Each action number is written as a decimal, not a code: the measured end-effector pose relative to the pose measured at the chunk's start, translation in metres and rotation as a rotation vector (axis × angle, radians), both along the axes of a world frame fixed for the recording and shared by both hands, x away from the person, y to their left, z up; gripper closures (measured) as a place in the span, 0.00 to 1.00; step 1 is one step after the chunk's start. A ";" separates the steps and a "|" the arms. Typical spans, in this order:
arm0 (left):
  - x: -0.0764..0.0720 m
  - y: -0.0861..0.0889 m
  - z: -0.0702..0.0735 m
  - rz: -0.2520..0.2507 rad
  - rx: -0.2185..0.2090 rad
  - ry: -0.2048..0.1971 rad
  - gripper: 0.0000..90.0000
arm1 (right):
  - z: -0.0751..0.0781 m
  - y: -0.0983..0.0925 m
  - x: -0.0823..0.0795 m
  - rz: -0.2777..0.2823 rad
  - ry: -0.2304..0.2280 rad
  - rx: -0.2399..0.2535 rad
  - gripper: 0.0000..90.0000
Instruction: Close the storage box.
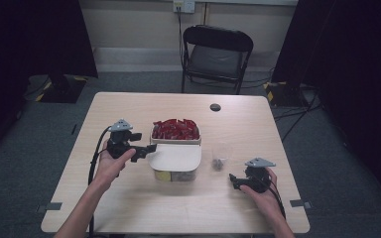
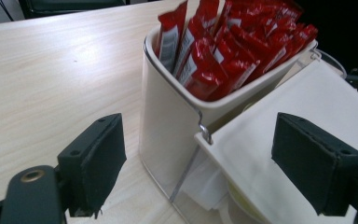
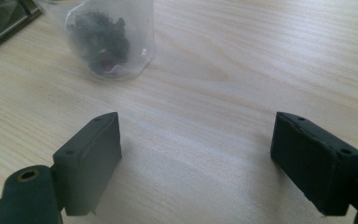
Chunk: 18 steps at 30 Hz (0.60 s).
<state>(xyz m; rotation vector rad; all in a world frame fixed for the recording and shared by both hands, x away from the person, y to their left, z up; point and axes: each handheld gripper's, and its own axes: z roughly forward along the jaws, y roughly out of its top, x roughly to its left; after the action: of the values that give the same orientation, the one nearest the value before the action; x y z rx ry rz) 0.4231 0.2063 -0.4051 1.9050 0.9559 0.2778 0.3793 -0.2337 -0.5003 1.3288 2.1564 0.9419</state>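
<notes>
One white container (image 1: 175, 144) stands near the middle of the wooden table (image 1: 129, 208), and I take it as the landmark. It has two visible parts: the far compartment holds many red sachets (image 1: 175, 129), too many and too tightly packed to count, and the near part is covered by one flat white lid (image 1: 174, 156). Under this lid something yellow shows through the clear wall. There are two grippers. The left gripper (image 1: 151, 148) is just at the left side of the container, with its tip at the edge of the lid; in the left gripper view its jaws stand wide apart, the container corner and the lid edge lie between them, and the pads do not press on anything. The right gripper (image 1: 232, 179) is to the right of the container and nearer to the person, well apart from it, with jaws wide and only bare table between them. One clear plastic cup (image 1: 220, 158) with dark bits inside stands between the container and the right gripper. One small dark round spot (image 1: 215, 107) is on the table beyond the container, and one black folding chair (image 1: 216, 54) stands behind the table.
</notes>
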 end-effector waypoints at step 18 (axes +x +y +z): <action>-0.018 0.019 -0.002 0.027 0.007 0.000 0.17 | 0.000 0.000 0.000 0.000 0.000 0.000 0.17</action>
<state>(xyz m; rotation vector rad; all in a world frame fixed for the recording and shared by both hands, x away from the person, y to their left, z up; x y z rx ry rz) 0.4056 0.2249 -0.4073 1.8997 0.9825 0.2975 0.3793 -0.2337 -0.5003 1.3287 2.1566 0.9419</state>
